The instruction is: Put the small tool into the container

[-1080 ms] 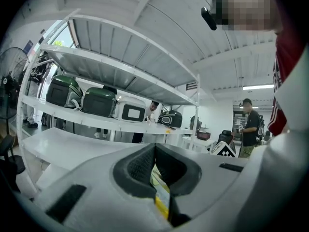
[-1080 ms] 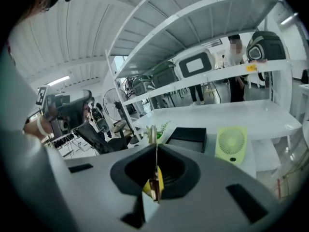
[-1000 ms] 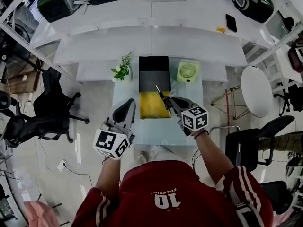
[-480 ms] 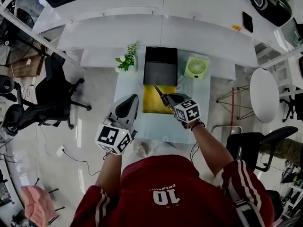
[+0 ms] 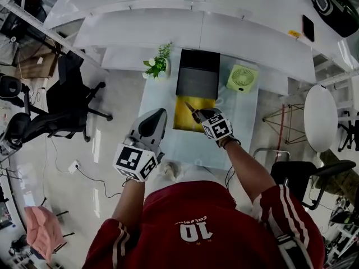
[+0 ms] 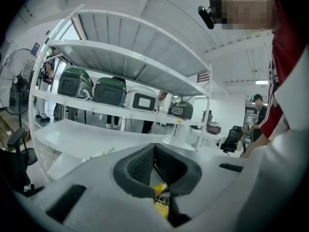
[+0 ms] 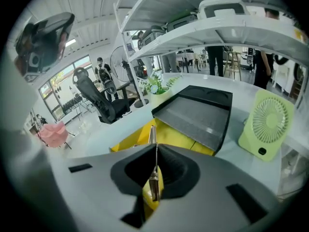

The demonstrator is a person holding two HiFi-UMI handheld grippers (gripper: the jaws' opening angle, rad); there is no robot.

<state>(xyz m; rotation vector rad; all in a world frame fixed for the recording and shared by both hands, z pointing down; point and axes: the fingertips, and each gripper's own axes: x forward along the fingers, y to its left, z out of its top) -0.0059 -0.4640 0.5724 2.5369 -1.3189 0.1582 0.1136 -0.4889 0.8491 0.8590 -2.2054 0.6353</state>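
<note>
Right now the right gripper [image 7: 154, 151] is clenched on a thin silvery metal tool [image 7: 152, 135]. The tool sits in the seam between the pads, and its pointed tip reaches forward over the open yellow rectangular container [image 7: 176, 133]. Whether the tip touches the container cannot be told. The left gripper [image 6: 155, 151] has its ribbed pads pressed together with nothing between them. It hangs left of the container, on the person's side of it. Against the container's far edge lies a black lid with grey lining [image 7: 198, 115]. Beyond the container and to its right stands a small pale-green round-grilled fan [image 7: 268, 122]. Beyond it and to its left is a small green potted plant [image 7: 157, 83]. Under the container is a pale table [image 5: 185, 144].
</note>
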